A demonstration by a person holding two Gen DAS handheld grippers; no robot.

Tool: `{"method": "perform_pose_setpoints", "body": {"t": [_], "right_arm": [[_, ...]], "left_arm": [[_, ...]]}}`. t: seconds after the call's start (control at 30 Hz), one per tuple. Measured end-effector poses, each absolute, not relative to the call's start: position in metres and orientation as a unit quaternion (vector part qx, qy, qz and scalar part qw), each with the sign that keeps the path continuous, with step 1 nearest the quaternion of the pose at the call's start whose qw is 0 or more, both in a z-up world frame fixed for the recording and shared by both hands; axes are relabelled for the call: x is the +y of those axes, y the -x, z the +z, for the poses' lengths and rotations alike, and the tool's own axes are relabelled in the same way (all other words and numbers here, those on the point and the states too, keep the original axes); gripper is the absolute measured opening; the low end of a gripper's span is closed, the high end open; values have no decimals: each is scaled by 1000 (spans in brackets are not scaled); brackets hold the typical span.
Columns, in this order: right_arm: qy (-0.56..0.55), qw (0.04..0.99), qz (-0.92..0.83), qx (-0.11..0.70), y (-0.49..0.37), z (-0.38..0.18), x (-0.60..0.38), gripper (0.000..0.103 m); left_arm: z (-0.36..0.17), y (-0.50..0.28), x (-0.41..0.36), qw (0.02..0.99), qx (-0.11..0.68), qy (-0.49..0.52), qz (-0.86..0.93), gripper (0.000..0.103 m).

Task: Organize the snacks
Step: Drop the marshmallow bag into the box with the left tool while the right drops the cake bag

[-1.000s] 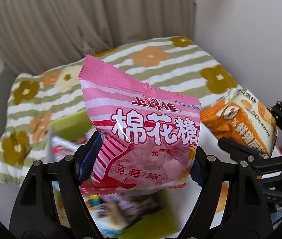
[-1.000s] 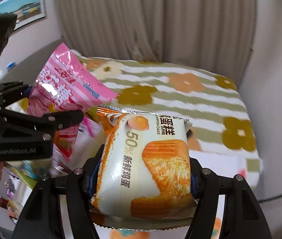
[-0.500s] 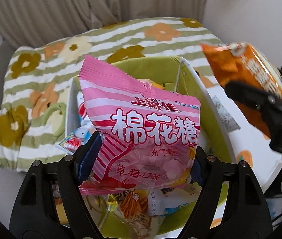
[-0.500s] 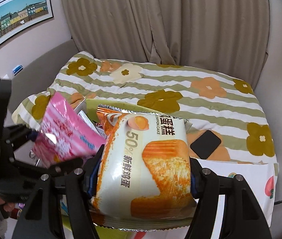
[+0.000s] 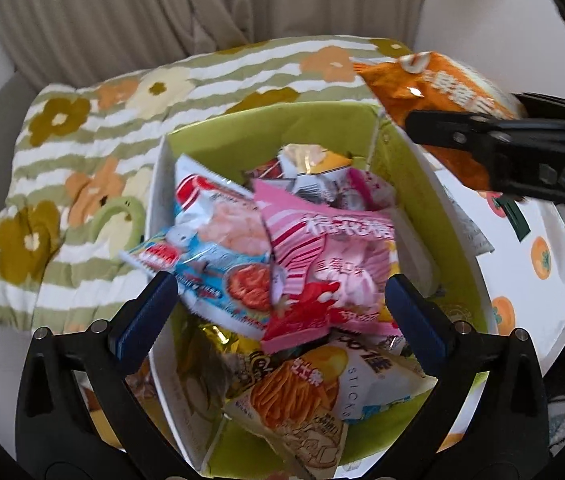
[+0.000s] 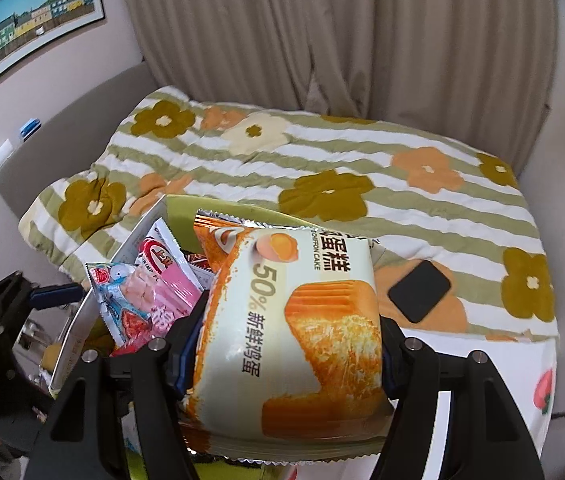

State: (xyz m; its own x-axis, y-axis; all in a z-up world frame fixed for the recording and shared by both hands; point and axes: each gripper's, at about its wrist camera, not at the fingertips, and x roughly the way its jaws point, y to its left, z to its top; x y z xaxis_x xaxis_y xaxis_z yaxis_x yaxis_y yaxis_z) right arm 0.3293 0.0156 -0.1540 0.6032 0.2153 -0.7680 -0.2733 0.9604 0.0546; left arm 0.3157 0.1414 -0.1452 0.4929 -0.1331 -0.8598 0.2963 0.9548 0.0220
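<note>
Our left claw (image 5: 280,304) is spread wide, gripping nothing; the pink marshmallow bag (image 5: 322,256) lies just ahead of it, between its blue pads, atop the other snacks in the green box (image 5: 422,184). Our right claw (image 6: 286,356) clenches the orange cake packet (image 6: 298,320) above the box's right edge.

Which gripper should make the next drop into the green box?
Right. The right gripper is shut on the chiffon cake pack, held at the green box. The left gripper is open and empty; the pink marshmallow bag lies in the box.
</note>
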Motion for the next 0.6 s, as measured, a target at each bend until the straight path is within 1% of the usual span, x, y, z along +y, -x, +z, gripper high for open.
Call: {"method": "perform_pose_setpoints", "body": {"t": [0.13, 0.23, 0.3, 0.33, 0.37, 0.6], "right_arm": [[43, 885, 164, 434, -352, -158, 32, 63], [43, 881, 183, 435, -361, -163, 39, 66], [37, 883, 191, 428, -360, -164, 39, 79], [31, 887, 196, 417, -357, -163, 38, 95], [28, 890, 198, 410, -354, -162, 36, 103], [29, 902, 184, 390, -330, -158, 28, 103]], "left_arm": [[-148, -320, 153, 860, 495, -69, -101, 102], [-153, -324, 155, 855, 507, -63, -89, 102], [-153, -322, 155, 857, 504, -65, -80, 102], [-153, -321, 154, 858, 503, -66, -77, 102], [-153, -320, 154, 859, 503, -63, -75, 102], [-152, -302, 153, 861, 500, -64, -72, 102]]}}
